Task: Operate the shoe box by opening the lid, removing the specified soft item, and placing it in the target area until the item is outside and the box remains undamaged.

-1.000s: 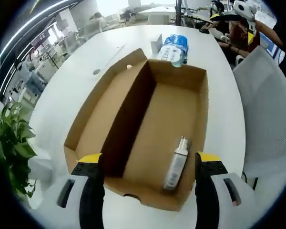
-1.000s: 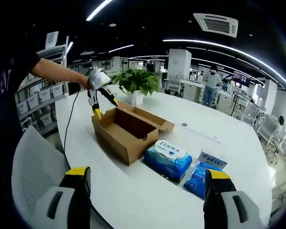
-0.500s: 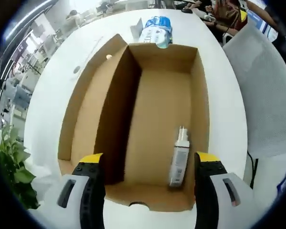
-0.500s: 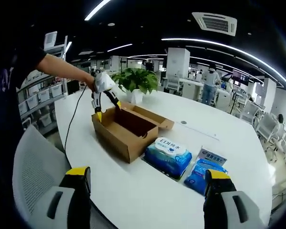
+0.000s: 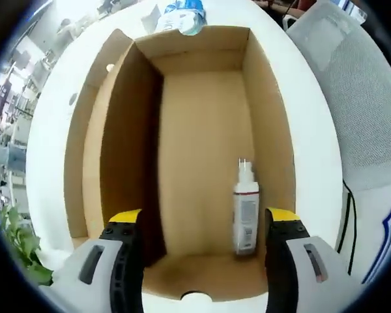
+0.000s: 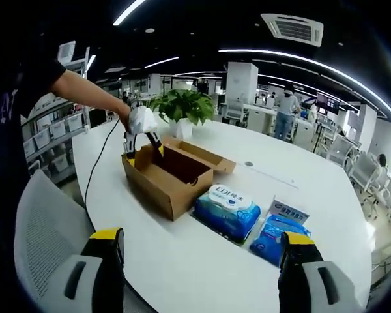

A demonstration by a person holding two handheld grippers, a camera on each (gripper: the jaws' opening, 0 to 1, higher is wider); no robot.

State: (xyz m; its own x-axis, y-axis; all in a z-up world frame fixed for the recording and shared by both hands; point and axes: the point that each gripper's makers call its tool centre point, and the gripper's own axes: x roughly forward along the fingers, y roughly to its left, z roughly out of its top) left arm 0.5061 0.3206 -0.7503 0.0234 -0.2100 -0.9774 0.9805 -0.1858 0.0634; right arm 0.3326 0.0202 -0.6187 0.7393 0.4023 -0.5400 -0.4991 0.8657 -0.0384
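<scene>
left gripper (image 6: 138, 145) over open shoe box (image 6: 168, 176), wipes packs (image 6: 225, 210) beside

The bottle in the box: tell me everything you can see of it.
The bottle is small, white and looks plastic, with a narrow nozzle cap at its far end and a label of fine print too small to read. It lies on its side on the floor of the open cardboard box, lengthwise along the right wall and near the front corner. Nothing grips it: the left gripper hangs open above the box's near end, with the bottle just inside its right jaw.
</scene>
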